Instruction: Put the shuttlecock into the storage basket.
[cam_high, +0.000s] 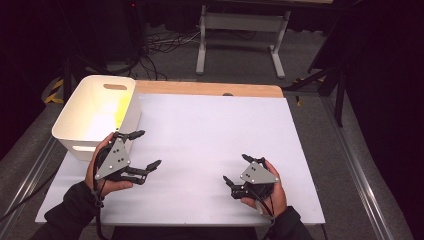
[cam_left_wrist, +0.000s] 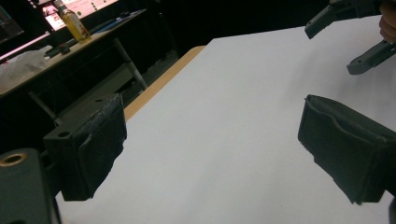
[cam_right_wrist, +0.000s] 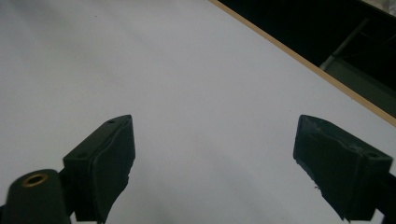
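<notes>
Your left gripper (cam_high: 149, 149) points right beside the white bin (cam_high: 75, 120), jaws apart; your right gripper (cam_high: 235, 168) points left, jaws apart, 2 empty claws.

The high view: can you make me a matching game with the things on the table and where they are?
Things:
1. white bin
2. left hand-held gripper
3. right hand-held gripper
4. wooden table edge

Places:
A. far side of the white sheet
B. near right part of the sheet, open
C. left far corner of the table
D. just beside the bin, open

Pairs: 1-C, 2-D, 3-B, 4-A
</notes>
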